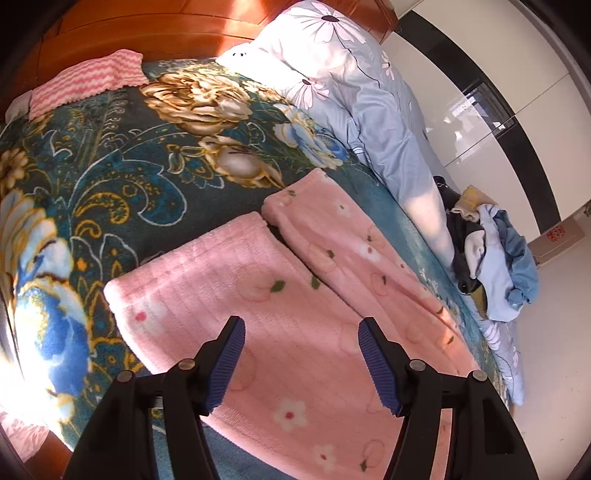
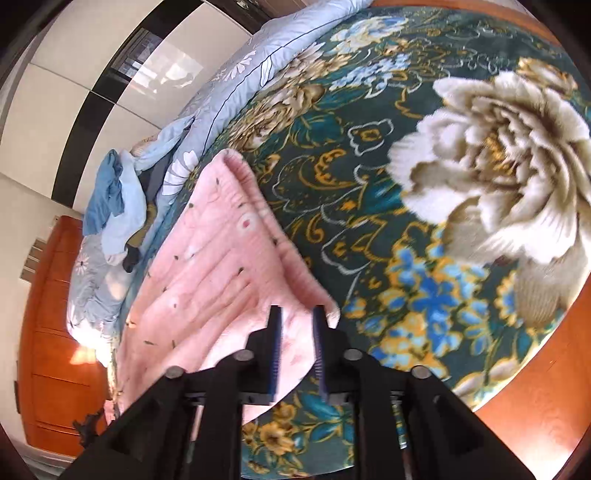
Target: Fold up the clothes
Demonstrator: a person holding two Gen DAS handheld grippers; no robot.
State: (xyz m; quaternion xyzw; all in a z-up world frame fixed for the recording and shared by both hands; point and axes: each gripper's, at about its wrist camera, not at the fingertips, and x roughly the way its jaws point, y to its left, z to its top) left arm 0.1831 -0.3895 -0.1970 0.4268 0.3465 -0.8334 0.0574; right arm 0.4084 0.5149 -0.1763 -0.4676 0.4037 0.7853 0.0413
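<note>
While no writing shows, pink pajama pants (image 1: 295, 280), left gripper (image 1: 301, 332) spread.

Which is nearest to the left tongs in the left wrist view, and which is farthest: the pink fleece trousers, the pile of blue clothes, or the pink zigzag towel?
1. Pink fleece trousers: directly under the open left tongs.
2. Pile of blue clothes: to the right, at the bed's edge.
3. Pink zigzag towel: far left, by the wooden headboard.
</note>
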